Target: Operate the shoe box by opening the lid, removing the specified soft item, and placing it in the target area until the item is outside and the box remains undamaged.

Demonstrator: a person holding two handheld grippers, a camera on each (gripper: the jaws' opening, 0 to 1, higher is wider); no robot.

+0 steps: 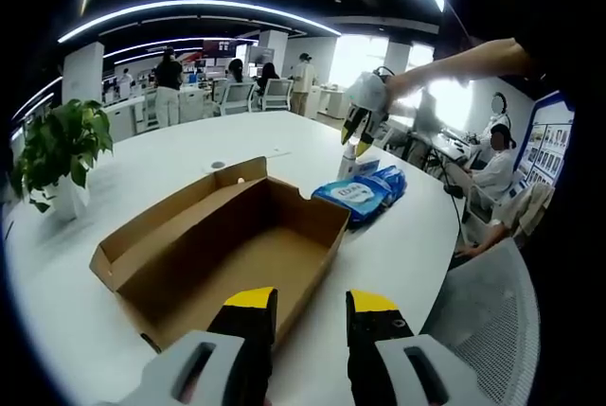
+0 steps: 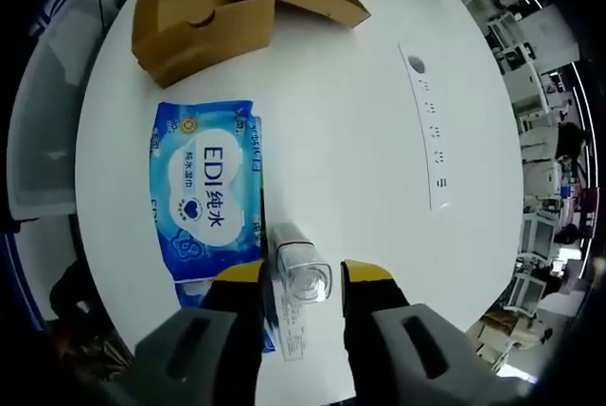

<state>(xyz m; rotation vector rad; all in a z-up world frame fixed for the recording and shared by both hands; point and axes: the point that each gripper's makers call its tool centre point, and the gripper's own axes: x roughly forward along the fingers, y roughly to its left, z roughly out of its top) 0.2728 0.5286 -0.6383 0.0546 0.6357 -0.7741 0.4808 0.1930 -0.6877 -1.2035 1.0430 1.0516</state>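
The brown cardboard shoe box (image 1: 237, 245) lies open on the white table, its lid folded back to the left and its inside bare. Right of it lies a blue soft pack of wet wipes (image 1: 365, 188), outside the box. My left gripper (image 1: 311, 309) stands open at the box's near edge, with nothing between its fingers. My right gripper (image 1: 356, 133) hangs over the table past the pack. In the right gripper view, my right gripper (image 2: 303, 275) is open, looking down on the wipes pack (image 2: 204, 188) and the box (image 2: 208, 8). A clear small bottle (image 2: 301, 281) stands below its jaws.
A potted plant (image 1: 62, 146) stands at the table's left side. A flush socket strip (image 2: 431, 132) runs across the tabletop. A grey mesh chair (image 1: 492, 311) sits by the table's rounded edge. People sit and stand at desks beyond.
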